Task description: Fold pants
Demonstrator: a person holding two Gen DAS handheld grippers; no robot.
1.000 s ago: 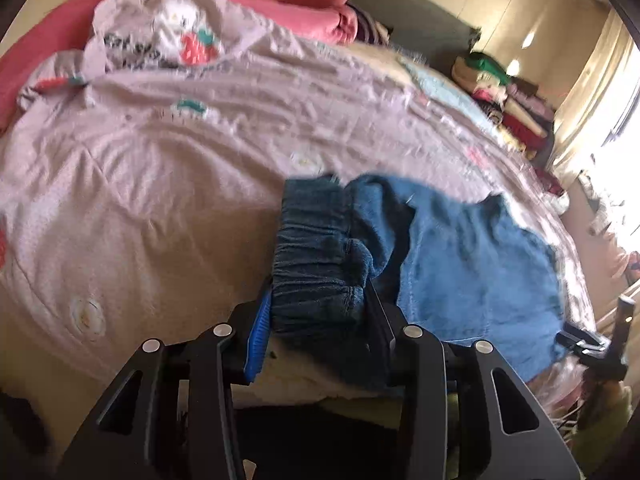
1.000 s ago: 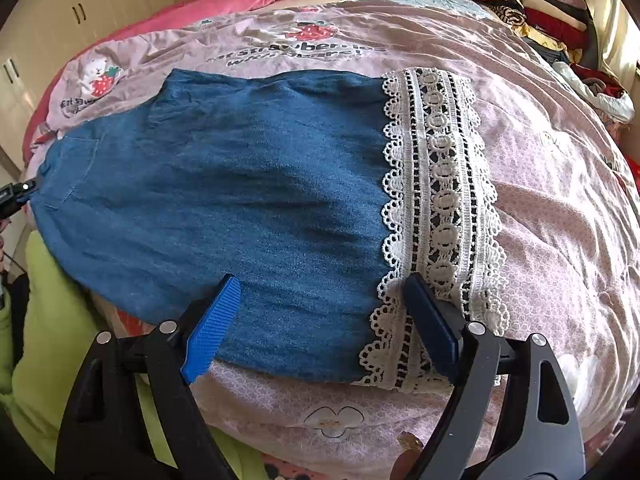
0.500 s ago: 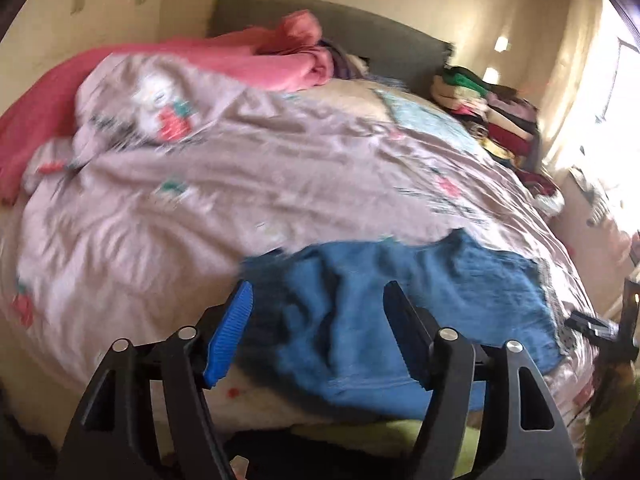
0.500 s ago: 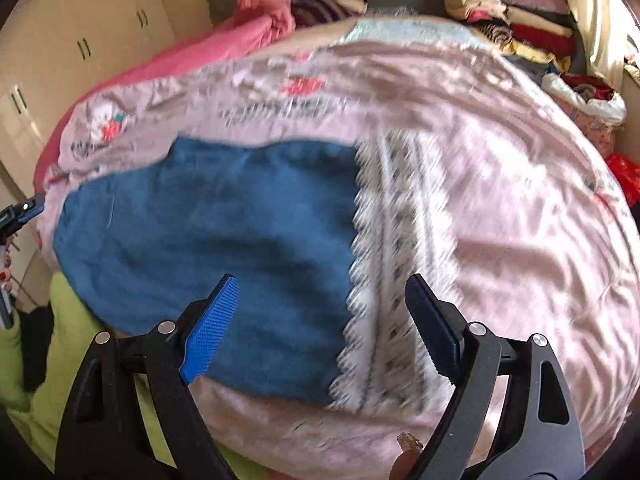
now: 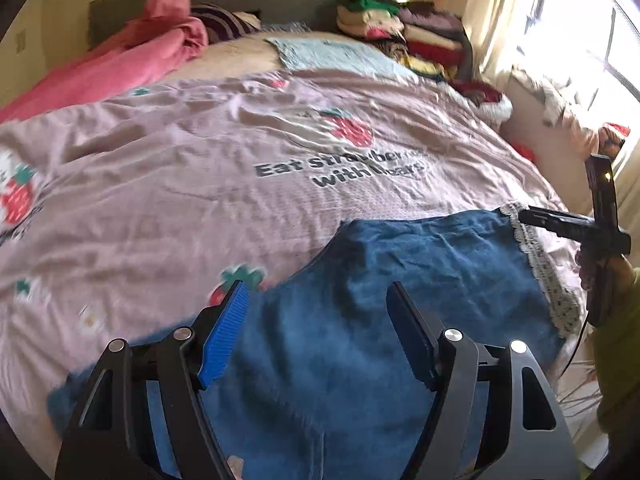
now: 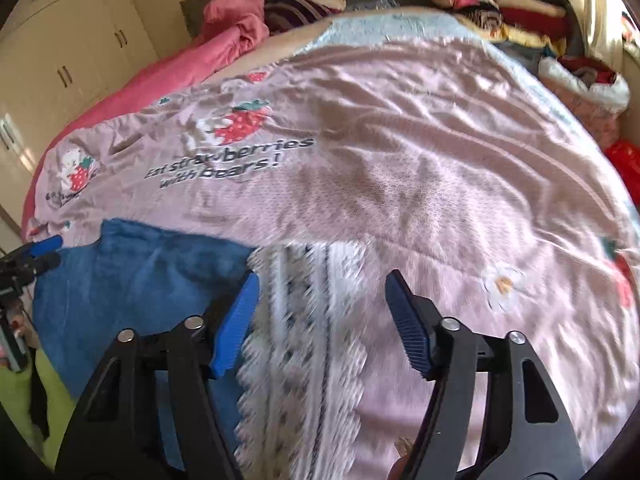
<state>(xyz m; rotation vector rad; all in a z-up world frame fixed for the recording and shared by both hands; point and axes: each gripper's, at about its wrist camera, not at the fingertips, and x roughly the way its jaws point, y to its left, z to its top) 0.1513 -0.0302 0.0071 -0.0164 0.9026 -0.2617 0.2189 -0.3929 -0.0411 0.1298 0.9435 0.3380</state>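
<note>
The blue denim pants (image 5: 400, 320) lie spread flat on the pink strawberry-print bedspread (image 5: 200, 184), at the edge of it nearest both cameras, with their white lace hem (image 6: 304, 340) on the side toward the window. The left gripper (image 5: 320, 320) hangs over the denim end of the pants with its jaws spread wide and nothing between them; one finger carries a bright blue ribbed pad (image 5: 224, 340), the other looks dark. The right gripper (image 6: 322, 312) is also spread wide and empty, poised above the lace hem, which is blurred in the right wrist view; its left finger sits over the line where denim meets lace, its right finger over bare bedspread just beside the hem. In the left wrist view the right gripper shows as a dark frame by the lace hem. In the right wrist view the left gripper shows small at the far denim edge of the pants. Printed on the bedspread beyond the pants is the lettering "Eat strawberries with bears!" (image 6: 228, 162) beside a strawberry figure. At the head of the bedspread lie a crumpled pink blanket (image 5: 132, 56) and a pale blue cloth (image 5: 340, 56), and a stack of folded clothes (image 5: 404, 32) stands at its far window-side corner.
</note>
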